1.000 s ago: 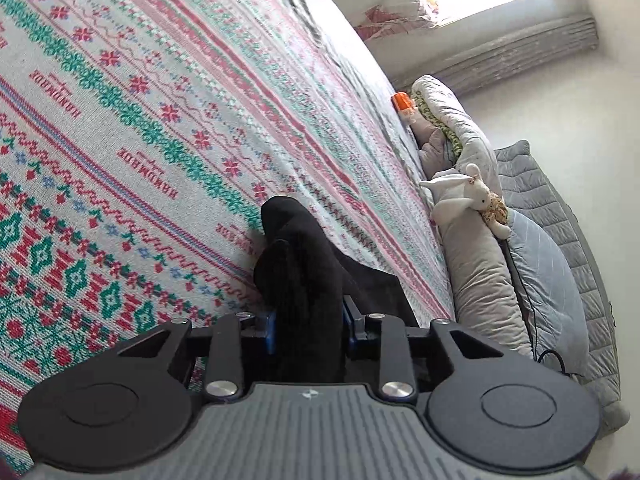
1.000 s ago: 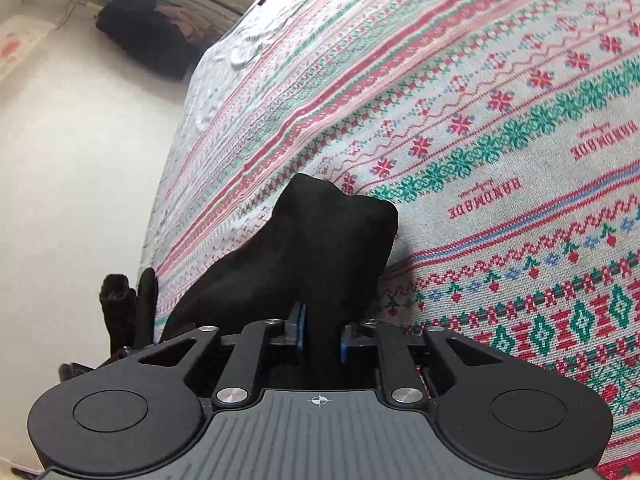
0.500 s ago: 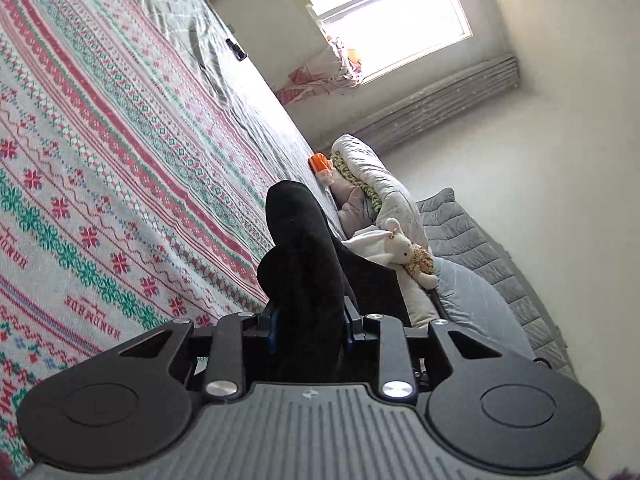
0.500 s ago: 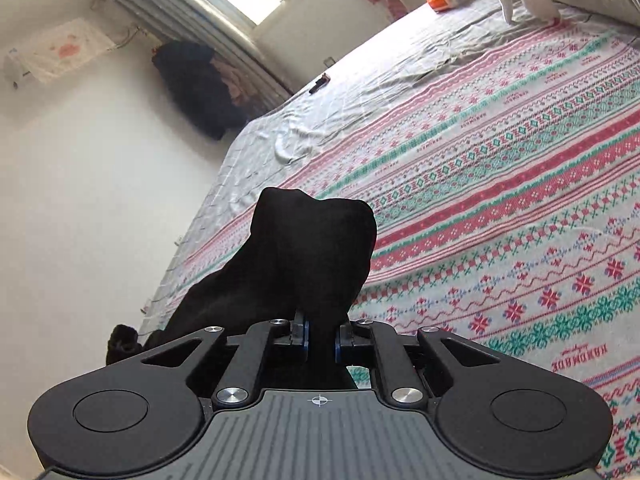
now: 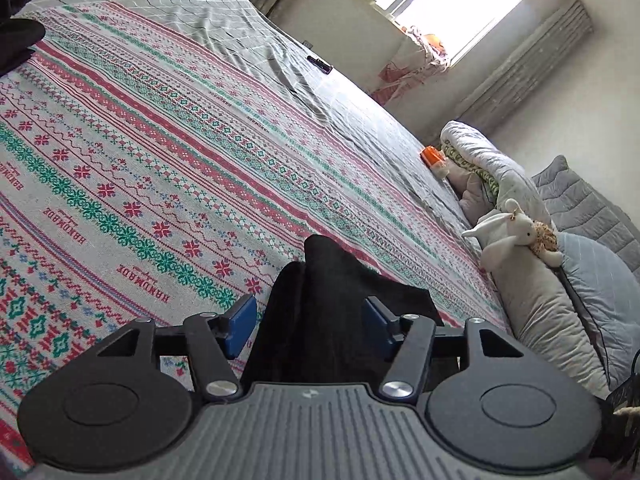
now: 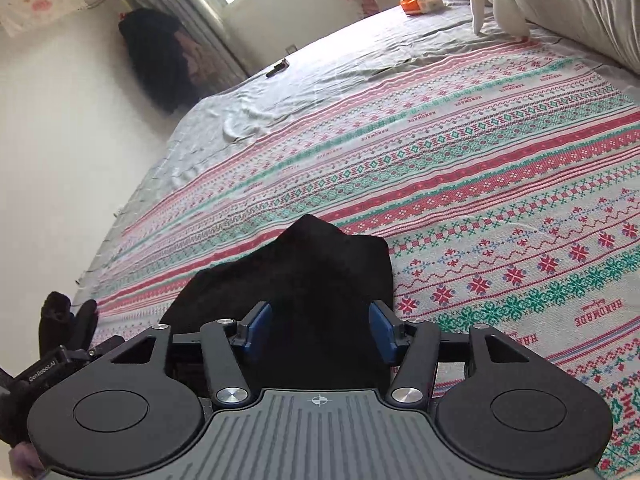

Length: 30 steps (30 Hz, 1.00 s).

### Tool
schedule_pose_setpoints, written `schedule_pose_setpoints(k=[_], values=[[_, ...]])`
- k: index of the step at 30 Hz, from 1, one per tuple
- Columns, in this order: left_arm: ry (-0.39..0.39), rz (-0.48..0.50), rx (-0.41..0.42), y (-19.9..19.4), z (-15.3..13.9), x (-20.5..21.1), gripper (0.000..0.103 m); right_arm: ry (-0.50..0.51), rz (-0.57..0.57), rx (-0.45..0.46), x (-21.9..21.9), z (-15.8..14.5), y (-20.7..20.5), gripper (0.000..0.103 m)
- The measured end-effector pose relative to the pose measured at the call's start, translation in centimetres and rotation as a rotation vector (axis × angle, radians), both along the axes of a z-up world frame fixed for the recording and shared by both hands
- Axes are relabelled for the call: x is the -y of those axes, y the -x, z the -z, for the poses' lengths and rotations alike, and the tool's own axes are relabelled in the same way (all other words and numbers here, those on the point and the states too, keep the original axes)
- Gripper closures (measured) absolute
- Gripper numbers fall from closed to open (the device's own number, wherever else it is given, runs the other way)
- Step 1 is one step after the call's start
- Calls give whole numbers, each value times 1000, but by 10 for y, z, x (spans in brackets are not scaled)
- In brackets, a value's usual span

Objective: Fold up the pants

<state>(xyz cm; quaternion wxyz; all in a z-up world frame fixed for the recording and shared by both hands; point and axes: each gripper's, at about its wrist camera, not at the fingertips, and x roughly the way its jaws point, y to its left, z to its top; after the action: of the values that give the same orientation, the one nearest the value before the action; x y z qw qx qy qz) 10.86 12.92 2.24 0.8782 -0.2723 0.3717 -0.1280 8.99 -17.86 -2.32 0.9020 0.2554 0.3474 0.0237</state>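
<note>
Black pants [image 5: 320,272] lie bunched on the patterned blanket [image 5: 160,152], with a fold standing up between the blue pads of my left gripper [image 5: 308,322]. Its jaws are opening and the left pad [image 5: 240,324] stands clear of the cloth. In the right wrist view another part of the black pants [image 6: 320,256] rises between the pads of my right gripper [image 6: 319,334], whose jaws are also opening and no longer pinch the cloth. The left gripper's body [image 6: 60,360] shows at the lower left of that view.
The blanket covers a bed with a grey checked sheet [image 5: 224,20]. Pillows [image 5: 540,312], a white plush rabbit [image 5: 516,236] and an orange pack [image 5: 432,156] line the bed's right side. A dark remote [image 5: 319,65] lies far back. Dark clothes [image 6: 160,56] hang by the wall.
Both grippers were shut on the black pants and now have their jaws spread apart. Both have risen and tilted, so more of the bed and room shows.
</note>
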Motion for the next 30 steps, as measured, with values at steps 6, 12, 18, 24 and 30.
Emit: schedule_pose_setpoints(k=[6,12,18,24,30], values=[[-109,49,-16,32,-14,5,13,58,4,-48,-10,-5,23,44],[-213,126,-30,56,-20,18,4,98,-8,-100,-23,-6,57,36],[-291,151,-34,80,-27,36,0,133,-5,-109,-35,-15,86,29],[-457,190,-46,107,-26,60,0,178,6,-125,-43,-19,107,17],[-536,196,-40,127,-21,80,0,254,19,-129,-49,-13,128,14]])
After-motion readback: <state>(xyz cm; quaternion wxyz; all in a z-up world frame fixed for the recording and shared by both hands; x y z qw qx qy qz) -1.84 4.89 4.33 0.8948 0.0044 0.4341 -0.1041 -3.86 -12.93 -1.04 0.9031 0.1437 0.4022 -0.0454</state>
